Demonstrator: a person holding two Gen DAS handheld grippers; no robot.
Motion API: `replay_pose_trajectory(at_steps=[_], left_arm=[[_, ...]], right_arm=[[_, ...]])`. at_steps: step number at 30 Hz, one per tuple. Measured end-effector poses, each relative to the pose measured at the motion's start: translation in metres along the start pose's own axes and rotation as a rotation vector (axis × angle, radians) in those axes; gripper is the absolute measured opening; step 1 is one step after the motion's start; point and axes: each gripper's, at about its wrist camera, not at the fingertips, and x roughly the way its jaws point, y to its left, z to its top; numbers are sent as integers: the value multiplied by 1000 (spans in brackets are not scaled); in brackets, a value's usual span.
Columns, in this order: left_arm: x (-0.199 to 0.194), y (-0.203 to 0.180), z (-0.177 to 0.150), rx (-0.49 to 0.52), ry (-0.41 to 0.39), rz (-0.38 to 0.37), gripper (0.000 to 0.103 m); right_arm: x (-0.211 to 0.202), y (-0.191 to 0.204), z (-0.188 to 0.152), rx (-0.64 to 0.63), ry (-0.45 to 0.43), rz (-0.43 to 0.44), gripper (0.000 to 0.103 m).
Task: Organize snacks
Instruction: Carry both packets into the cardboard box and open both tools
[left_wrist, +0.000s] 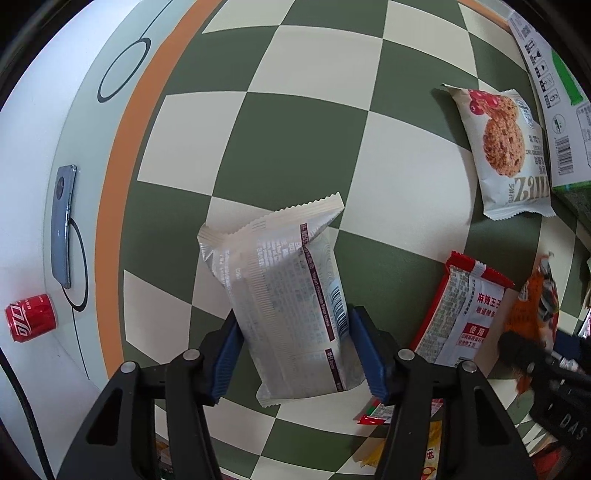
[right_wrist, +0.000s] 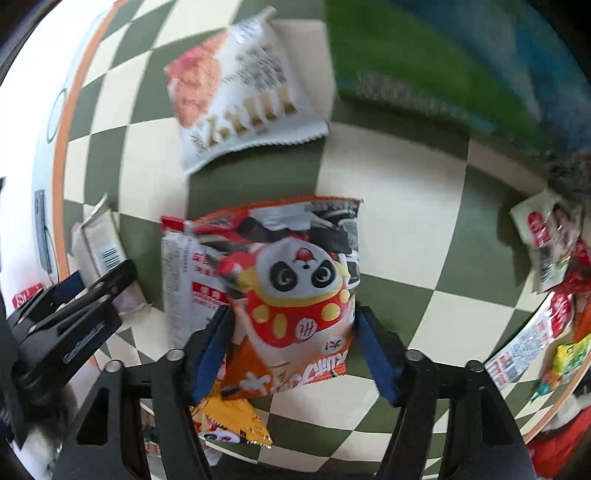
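left claw (left_wrist: 291, 350) gripping white cookie pack (left_wrist: 288, 295) | right claw (right_wrist: 291, 347) gripping panda snack bag (right_wrist: 295, 295) | risk: slick wrappers slipping, bags dropping onto bench (left_wrist: 303, 129)

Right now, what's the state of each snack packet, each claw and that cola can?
Left claw: shut on silver packet, held above the cloth.
Right claw: shut on panda packet.
Cookie packet: sealed, lying flat, face up.
Red-edged packet: flat, back side up.
Cola can: on its side.
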Motion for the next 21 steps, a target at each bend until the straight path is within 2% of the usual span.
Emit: replay_pose_trajectory(at_steps=[3,8,15,21], left_arm=[[-7,-5,-5,7,-24,12,55],[-25,-11,-15,22,-59,-10,55],[-81,-26,-33,49,-149,-46,55],[-152,-43,-31,95,-245,-131,55]], right_arm=[[-7,-2,-3,-16,-51,-38,56],[-17,4,-21,-21,-102,-33,51],[-54,-8,-47,-16,-154,48,49],[-107,-32,-70,-6,-212,142,48]])
